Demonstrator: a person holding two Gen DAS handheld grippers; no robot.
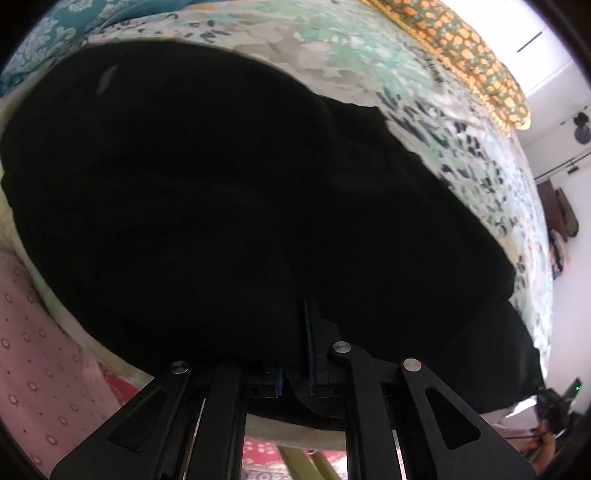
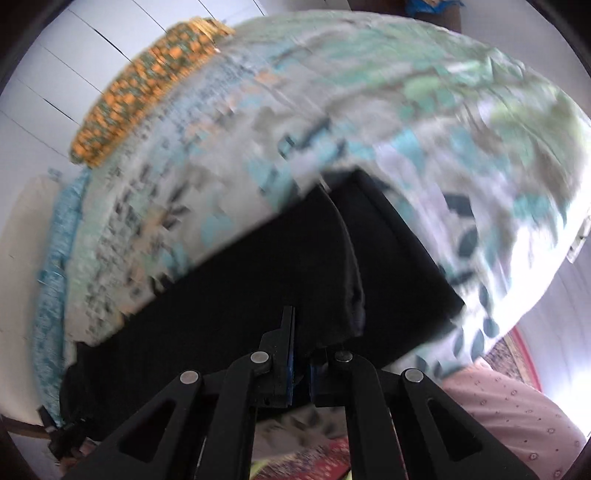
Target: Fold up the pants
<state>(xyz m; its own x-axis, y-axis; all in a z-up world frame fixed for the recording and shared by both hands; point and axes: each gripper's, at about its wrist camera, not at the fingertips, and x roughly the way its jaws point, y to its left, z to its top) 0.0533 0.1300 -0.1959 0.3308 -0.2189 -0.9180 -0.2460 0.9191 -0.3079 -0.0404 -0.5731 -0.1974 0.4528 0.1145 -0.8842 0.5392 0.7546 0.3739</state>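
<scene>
The black pants (image 1: 207, 206) lie spread on a bed with a leaf-patterned sheet (image 1: 369, 55) and fill most of the left wrist view. My left gripper (image 1: 295, 332) is shut on the near edge of the pants, with cloth draped over its fingers. In the right wrist view the pants (image 2: 258, 280) show two layers meeting at a seam. My right gripper (image 2: 301, 332) is shut on a fold of the pants at their near edge. The right wrist view is blurred.
An orange-and-green patterned pillow (image 1: 472, 62) lies at the far side of the bed, also in the right wrist view (image 2: 147, 85). A teal patterned cloth (image 1: 55, 29) lies at the far left. Pink dotted fabric (image 1: 40, 350) and a red rug (image 2: 317, 461) are below the bed edge.
</scene>
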